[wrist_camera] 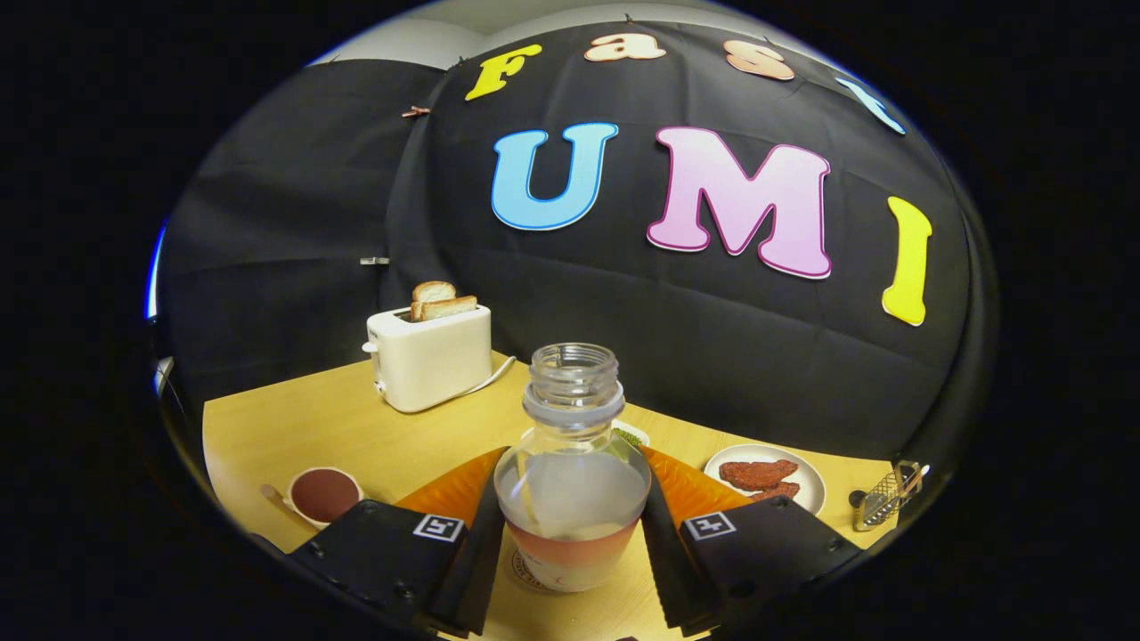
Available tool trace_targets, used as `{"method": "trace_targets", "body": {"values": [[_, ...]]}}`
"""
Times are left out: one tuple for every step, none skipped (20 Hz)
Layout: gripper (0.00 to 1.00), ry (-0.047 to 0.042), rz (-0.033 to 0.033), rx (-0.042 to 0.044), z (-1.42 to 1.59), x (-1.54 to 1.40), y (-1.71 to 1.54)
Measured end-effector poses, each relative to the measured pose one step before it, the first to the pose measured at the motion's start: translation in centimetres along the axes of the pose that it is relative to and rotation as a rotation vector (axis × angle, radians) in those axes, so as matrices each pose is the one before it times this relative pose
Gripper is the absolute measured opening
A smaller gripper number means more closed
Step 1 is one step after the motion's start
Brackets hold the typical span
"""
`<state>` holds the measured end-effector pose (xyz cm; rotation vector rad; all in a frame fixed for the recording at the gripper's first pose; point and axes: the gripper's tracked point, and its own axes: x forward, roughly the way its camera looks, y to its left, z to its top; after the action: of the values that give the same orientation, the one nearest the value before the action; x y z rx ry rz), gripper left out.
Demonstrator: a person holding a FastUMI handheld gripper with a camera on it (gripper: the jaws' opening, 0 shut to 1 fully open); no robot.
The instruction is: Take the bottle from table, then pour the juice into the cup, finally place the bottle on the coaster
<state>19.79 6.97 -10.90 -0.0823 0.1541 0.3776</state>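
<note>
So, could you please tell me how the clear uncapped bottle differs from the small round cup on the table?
The clear uncapped bottle stands tall between the gripper fingers, which press its sides; the small round cup sits low, apart, beside them. The bottle is transparent, the cup opaque with dark contents. Both are upright and open-topped.

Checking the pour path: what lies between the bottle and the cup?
Gripper view: one finger of the gripper, which grips the bottle, and bare table beyond it toward the cup.
</note>
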Motion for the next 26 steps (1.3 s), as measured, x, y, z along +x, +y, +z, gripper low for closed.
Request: {"method": "trace_targets", "body": {"values": [[0.74, -0.00535, 0.00136, 0.01000, -0.460, 0.504, 0.018], [0.74, -0.00572, -0.00234, 0.01064, -0.554, 0.438, -0.134], [0.75, -0.00299, -0.00325, 0.01217, -0.398, 0.407, -0.192], [0.75, 0.00129, -0.00008, 0.01302, -0.495, 0.406, 0.012], [0.75, 0.00120, -0.00174, 0.00304, -0.477, 0.296, -0.017], [0.75, -0.00231, -0.00613, 0.00344, -0.288, 0.380, -0.165], [0.76, 0.00206, 0.00642, 0.00882, -0.450, 0.250, 0.176], [0.75, 0.00722, 0.00667, 0.00402, -0.434, 0.202, 0.287], [0.76, 0.00688, 0.00113, -0.00402, -0.352, 0.084, 0.091], [0.76, 0.00060, 0.00228, -0.00622, -0.277, 0.071, 0.094], [0.77, 0.00097, 0.00973, -0.00502, -0.390, 0.003, 0.337], [0.77, -0.00975, 0.00416, -0.00825, 0.101, -0.029, 0.166], [0.78, -0.01094, 0.00375, -0.00779, 0.258, 0.155, 0.018], [0.78, -0.00187, 0.00023, 0.00101, 0.035, 0.106, -0.080], [0.78, 0.00115, -0.00490, 0.00808, -0.003, -0.061, -0.083], [0.78, 0.00480, -0.00434, 0.00786, -0.038, 0.026, -0.121], [0.78, 0.00552, -0.00212, 0.00480, -0.201, -0.068, -0.075], [0.80, 0.00694, 0.00159, 0.00324, -0.151, -0.153, -0.005], [0.81, 0.00759, -0.00111, 0.00337, -0.183, -0.108, -0.113], [0.85, 0.00614, 0.00563, 0.00244, -0.213, -0.265, 0.052], [0.92, 0.00463, -0.00585, -0.00106, 0.242, -0.364, -0.130], [0.99, -0.00258, -0.00508, -0.00132, 0.195, -0.294, -0.121], [0.98, -0.00434, -0.00497, -0.00371, 0.281, -0.421, -0.160], [0.98, -0.00861, -0.00236, -0.00617, 0.483, -0.514, 0.010], [0.98, -0.00566, -0.00371, -0.00769, 0.380, -0.716, -0.003], [0.98, -0.00087, -0.00186, -0.00710, 0.407, -0.735, 0.010]]}}
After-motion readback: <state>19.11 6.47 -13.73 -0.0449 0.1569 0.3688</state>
